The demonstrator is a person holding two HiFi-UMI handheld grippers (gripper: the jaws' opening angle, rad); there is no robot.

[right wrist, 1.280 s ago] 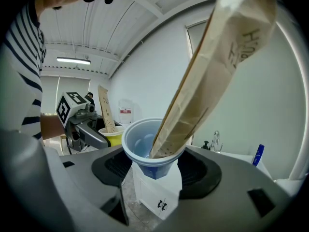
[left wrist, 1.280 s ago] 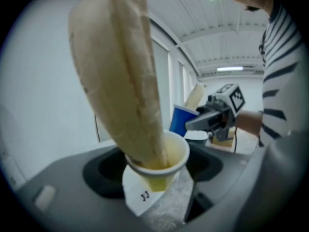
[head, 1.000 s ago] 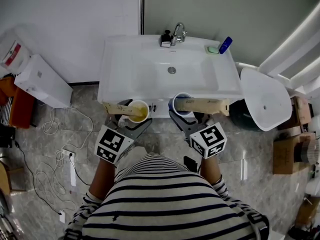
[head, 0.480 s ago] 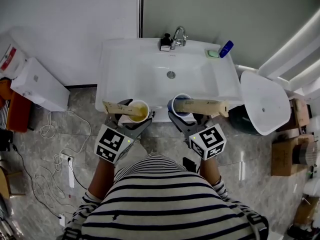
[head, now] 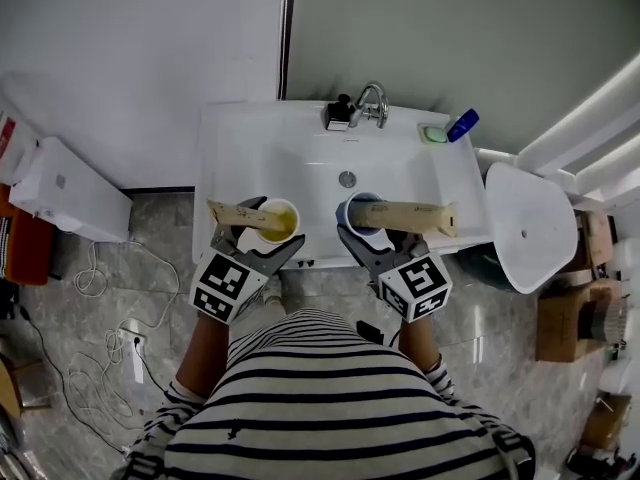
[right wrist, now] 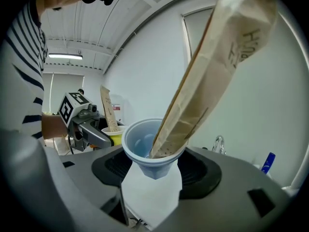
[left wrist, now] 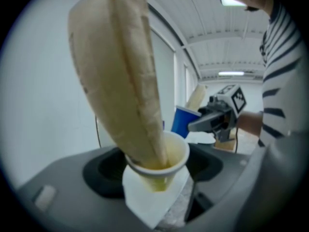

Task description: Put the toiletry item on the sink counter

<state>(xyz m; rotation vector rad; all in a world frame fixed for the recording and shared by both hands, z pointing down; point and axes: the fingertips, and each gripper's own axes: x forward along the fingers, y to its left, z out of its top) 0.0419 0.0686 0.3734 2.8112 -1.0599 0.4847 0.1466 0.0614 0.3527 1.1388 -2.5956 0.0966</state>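
Left gripper (head: 268, 238) round yellow cup (head: 279, 219), right gripper (head: 366, 232) round blue cup (head: 356, 209); tan packets (head: 410, 213)

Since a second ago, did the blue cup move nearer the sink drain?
Yes. The blue cup has gone forward. It was at the front edge of the sink, and now it is over the sink, closer to the drain.

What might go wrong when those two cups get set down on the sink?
The tall packet leans far out of the blue cup, as does the one in the yellow cup, so either cup might tip once released. The sink has a narrow-looking flat edge, so a cup could slide into the basin.
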